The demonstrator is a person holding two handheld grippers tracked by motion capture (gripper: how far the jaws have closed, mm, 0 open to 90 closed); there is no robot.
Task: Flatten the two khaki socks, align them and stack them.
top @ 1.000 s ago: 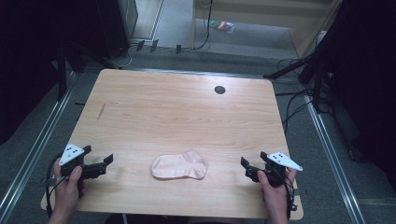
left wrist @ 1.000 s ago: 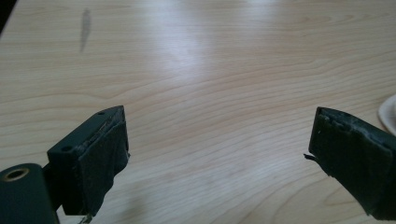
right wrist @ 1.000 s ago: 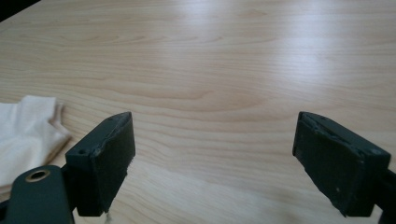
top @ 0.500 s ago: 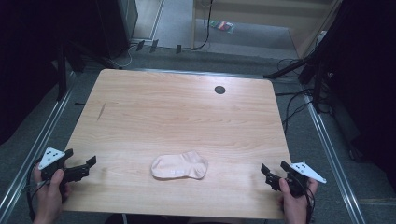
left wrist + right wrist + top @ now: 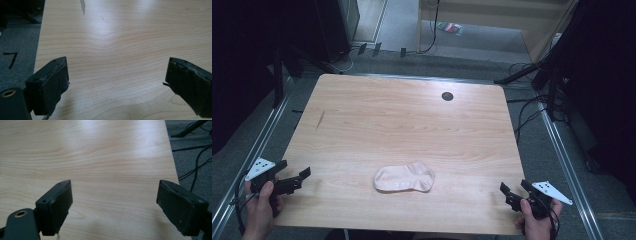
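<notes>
Sock: pale pink sock lies flat on the tabletop, near the front edge and about midway across its width; toe end toward the left, cuff end toward the right in the high view.
Left gripper: left gripper held at the front left corner of the tabletop, over the edge, pointing inward toward the sock.
Left fingers: spread wide; the left gripper view shows bare wood between the two pads, nothing held.
Right gripper: right gripper held at the front right corner, just over the tabletop's edge, pointing inward toward the sock.
Right fingers: spread wide; the right gripper view shows bare wood between the pads, nothing gripped.
Sock vs. fingers: sock sits between the two grippers, well apart from both; roughly level with them front to back; no contact with either set of fingers.
Hands: left hand and right hand each wrap a gripper handle at the bottom of the high view.
Other on tabletop: small dark round hole near the far edge; short dark mark toward the left side.
Surroundings: grey floor and cables around the tabletop.
</notes>
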